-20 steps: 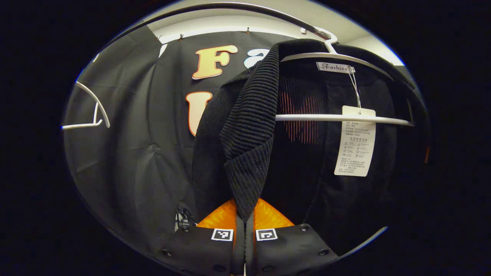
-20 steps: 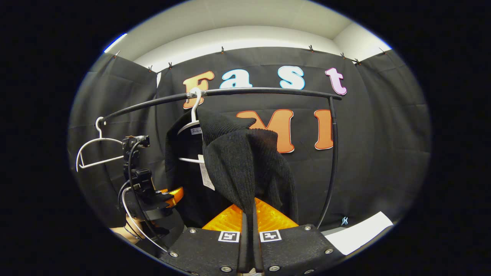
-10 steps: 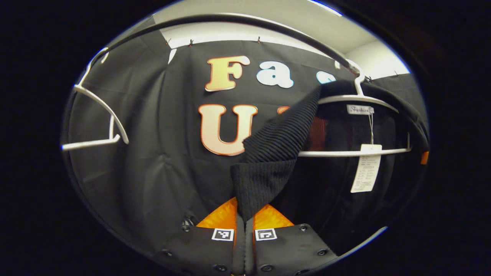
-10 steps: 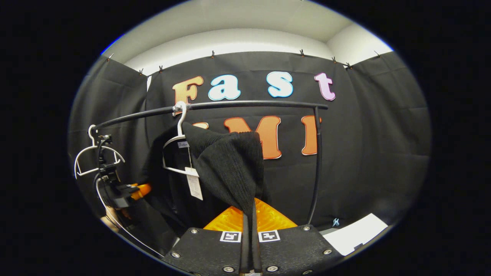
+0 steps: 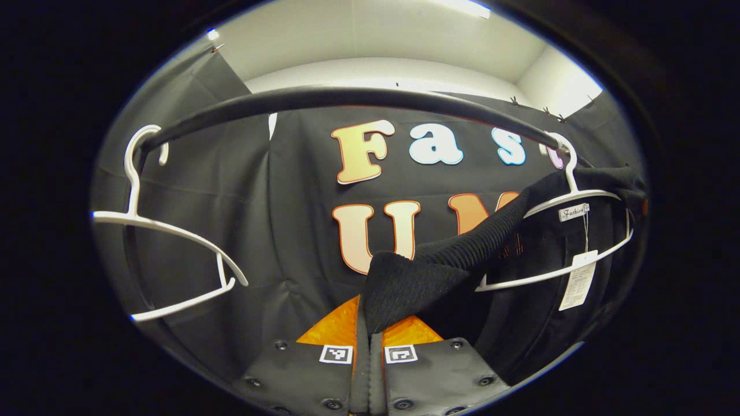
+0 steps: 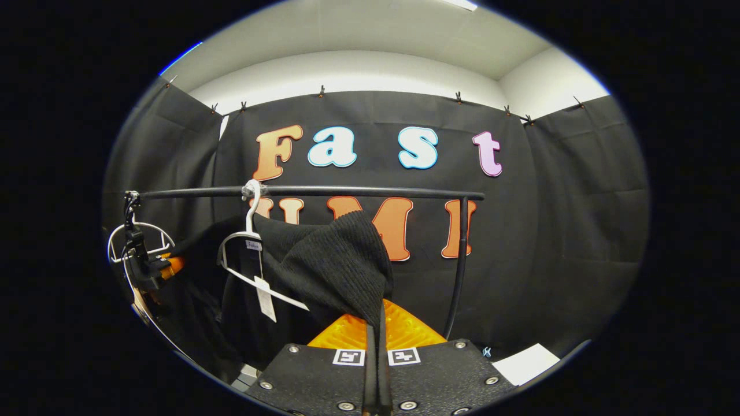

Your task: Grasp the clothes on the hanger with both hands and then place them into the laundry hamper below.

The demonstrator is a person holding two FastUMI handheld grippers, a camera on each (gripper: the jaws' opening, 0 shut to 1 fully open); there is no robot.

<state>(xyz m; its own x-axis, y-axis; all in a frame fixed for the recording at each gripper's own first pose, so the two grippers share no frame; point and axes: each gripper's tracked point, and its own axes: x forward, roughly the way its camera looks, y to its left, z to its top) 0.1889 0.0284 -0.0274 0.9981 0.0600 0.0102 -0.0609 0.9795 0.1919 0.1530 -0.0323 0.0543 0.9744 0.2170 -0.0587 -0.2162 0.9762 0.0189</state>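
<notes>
- Black metal clothes rail [image 6: 370, 191] w/ an upright post at its right end runs across the booth in the right gripper view; in the left gripper view the same rail [image 5: 347, 98] arcs overhead, close to the cam.
- Black ribbed knit garment [image 6: 341, 268] is partly on its hanger, below the rail, spread betw. the two grippers. In the left gripper view the knit [image 5: 439, 268] stretches from the hanger at right down to the fingers at bottom centre.
- White plastic hanger carrying the garment [image 6: 250, 242] hooks over the rail & sits tilted, its lower bar slanting down to the right. Left gripper view: same hanger [image 5: 569, 196] near the right edge, neck label at its top.
- Second white plastic hanger, bare [image 5: 167, 242], hooks on the rail's left end, well apart from the garment.
- Left gripper [image 5: 369, 332]: fingers pressed together, a fold of the knit pinched betw. them. It also shows far left in the right gripper view [image 6: 144, 268], by the bare hanger.
- Right gripper [image 6: 376, 341]: fingers closed tight on a hanging edge of the garment, cloth draping down into the pinch.
- White paper swing tag [image 5: 577, 280] dangles on a string from the neck label; seen too in the right gripper view [image 6: 265, 297], just below the hanger bar.
- White sheet [image 6: 525, 364] lies low at right, near the rail's post foot.
</notes>
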